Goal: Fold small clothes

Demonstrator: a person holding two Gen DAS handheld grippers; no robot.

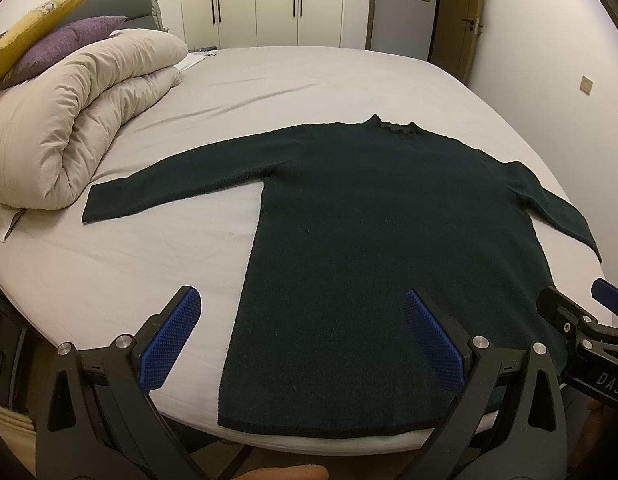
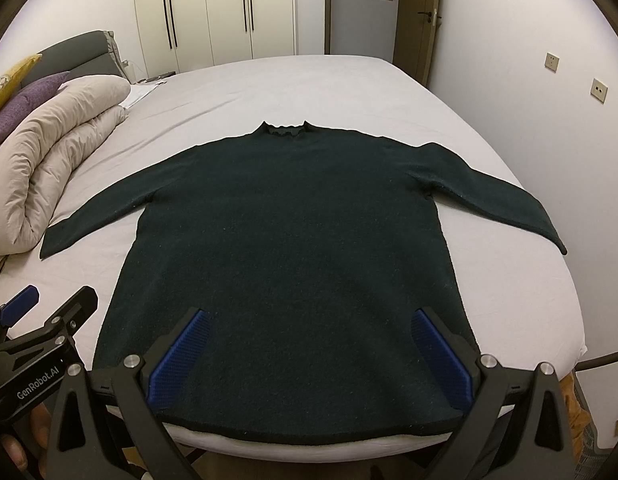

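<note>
A dark sweater is laid flat on the bed, sleeves spread, collar pointed away from the hem at the near edge. Above the hem, the left gripper and right gripper are held with fingers apart, gripping nothing. A rolled duvet is placed beside the sweater's left sleeve.

A home bedroom: bed, rolled duvet (pillows behind), wardrobe
</note>
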